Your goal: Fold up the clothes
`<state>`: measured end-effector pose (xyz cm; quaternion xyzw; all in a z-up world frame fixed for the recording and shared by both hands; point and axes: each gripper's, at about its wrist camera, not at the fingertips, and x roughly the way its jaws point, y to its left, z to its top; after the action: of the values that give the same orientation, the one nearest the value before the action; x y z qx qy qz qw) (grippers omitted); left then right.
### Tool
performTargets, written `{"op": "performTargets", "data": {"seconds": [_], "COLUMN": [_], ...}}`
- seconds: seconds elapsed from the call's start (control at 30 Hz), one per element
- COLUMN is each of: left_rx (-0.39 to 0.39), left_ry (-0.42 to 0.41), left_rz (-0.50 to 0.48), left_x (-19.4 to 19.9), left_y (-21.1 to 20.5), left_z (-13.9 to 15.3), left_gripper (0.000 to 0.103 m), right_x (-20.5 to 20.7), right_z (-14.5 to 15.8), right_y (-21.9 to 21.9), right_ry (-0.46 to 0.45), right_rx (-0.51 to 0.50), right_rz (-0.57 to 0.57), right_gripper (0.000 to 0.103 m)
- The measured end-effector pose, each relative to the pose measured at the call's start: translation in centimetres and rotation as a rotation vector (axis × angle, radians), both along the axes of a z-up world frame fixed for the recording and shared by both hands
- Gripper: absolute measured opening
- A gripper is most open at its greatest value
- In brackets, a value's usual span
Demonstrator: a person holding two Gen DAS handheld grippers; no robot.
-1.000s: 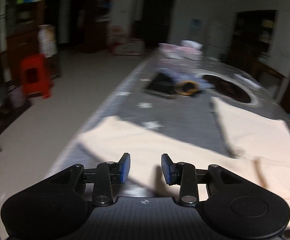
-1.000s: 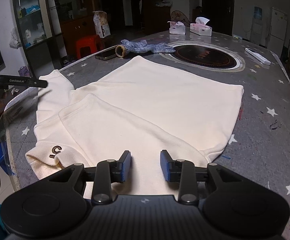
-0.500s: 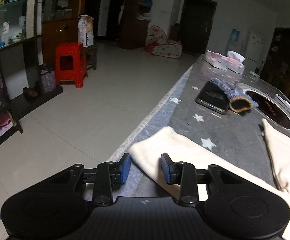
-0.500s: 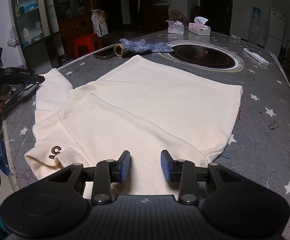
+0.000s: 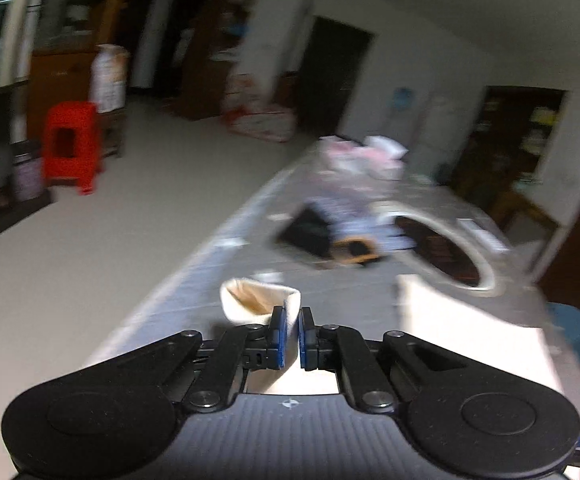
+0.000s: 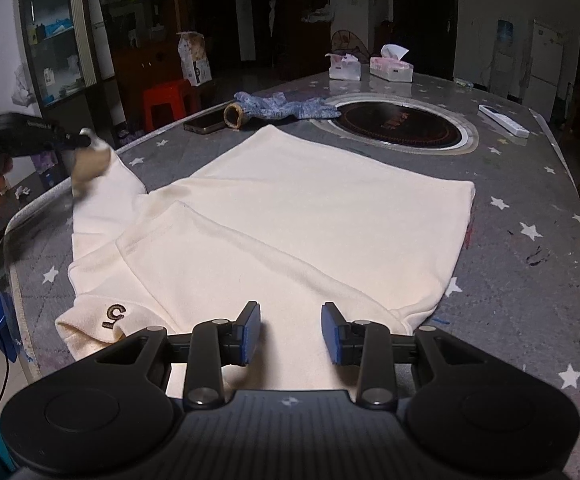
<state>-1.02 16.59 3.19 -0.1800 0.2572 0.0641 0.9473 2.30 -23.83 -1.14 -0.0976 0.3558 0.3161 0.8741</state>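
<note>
Sleeve cuff (image 5: pixel 258 300) now lifted, pinched in just-closed left gripper (image 5: pixel 292 338) jaws; right gripper (image 6: pixel 290 334) jaws narrowly apart, empty.

A home dining room: hotpot table (image 6: pixel 529 240), tissue boxes (image 6: pixel 391 68), cabinets (image 6: pixel 62 40).

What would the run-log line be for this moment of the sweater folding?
step: sleeve fold | left tongs: just closed on sleeve cuff, lifted | right tongs: open over cream sweater | table: sweater flat

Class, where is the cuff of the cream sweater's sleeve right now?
The sleeve cuff is pinched in the left gripper, raised off the star-patterned table at its left edge in the right wrist view.
</note>
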Motion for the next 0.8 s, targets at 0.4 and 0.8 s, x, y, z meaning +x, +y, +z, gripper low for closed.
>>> {"op": "performTargets", "data": {"seconds": [0.4, 0.8], "left_rx": [-0.126, -0.052], "left_ry": [-0.104, 0.007], "left_rz": [-0.501, -0.701], "left_x": [0.9, 1.1], "left_y": [-14.5, -21.1], "left_z": [3.1, -1.3], "left_gripper": [0.007, 0.032], "right_x": [-1.2, -1.7], "right_z": [0.9, 1.4], "right_y": [-2.3, -5.3], "right_ry": [-0.028, -0.021], "right_rx": [0.062, 0.119], "right_rz": [-0.041, -0.131], "right_gripper": [0.033, 0.033]}}
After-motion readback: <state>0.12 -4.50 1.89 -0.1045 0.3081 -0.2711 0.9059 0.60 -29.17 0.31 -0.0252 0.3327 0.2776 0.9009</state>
